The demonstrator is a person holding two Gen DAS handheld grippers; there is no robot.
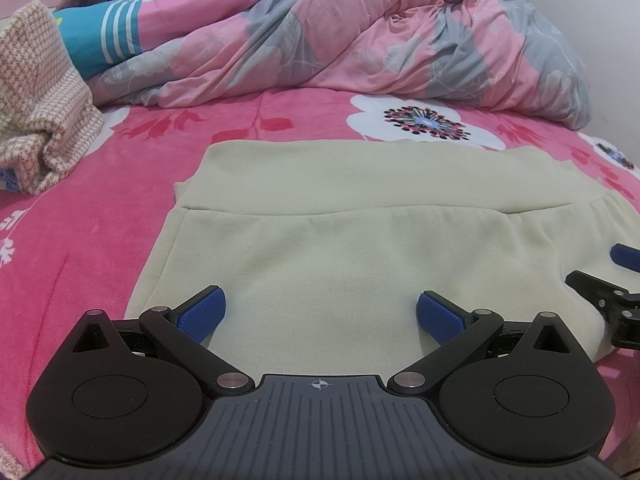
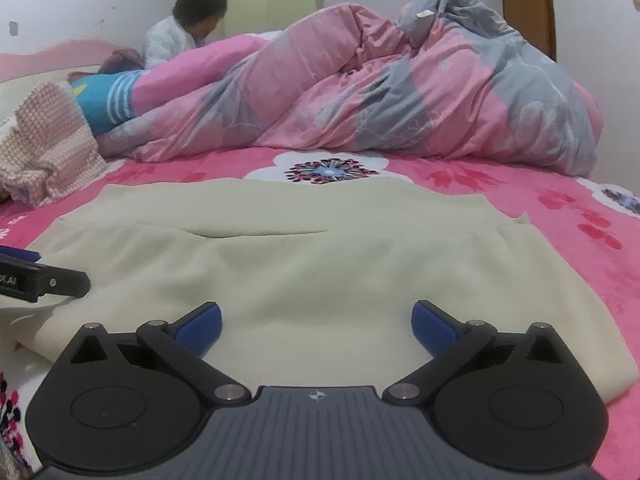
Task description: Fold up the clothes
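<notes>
A cream garment (image 1: pixel 320 240) lies flat on the pink flowered bedspread (image 1: pixel 80 240), its near part folded over the far part with a seam line across. My left gripper (image 1: pixel 320 314) stands open just above the garment's near edge, blue pads wide apart, nothing between them. At the right rim of the left wrist view, the right gripper's black finger and blue pad show. In the right wrist view the same cream garment (image 2: pixel 320 264) fills the middle, and my right gripper (image 2: pixel 316 326) is open over its near edge. The left gripper's finger pokes in at the left there.
A bunched pink and grey quilt (image 1: pixel 400 40) lies across the far side of the bed. A pink-and-white checked cloth (image 1: pixel 44 112) is heaped at the left, with a blue striped garment (image 1: pixel 104 36) behind it. A person (image 2: pixel 180 36) sits at the far left.
</notes>
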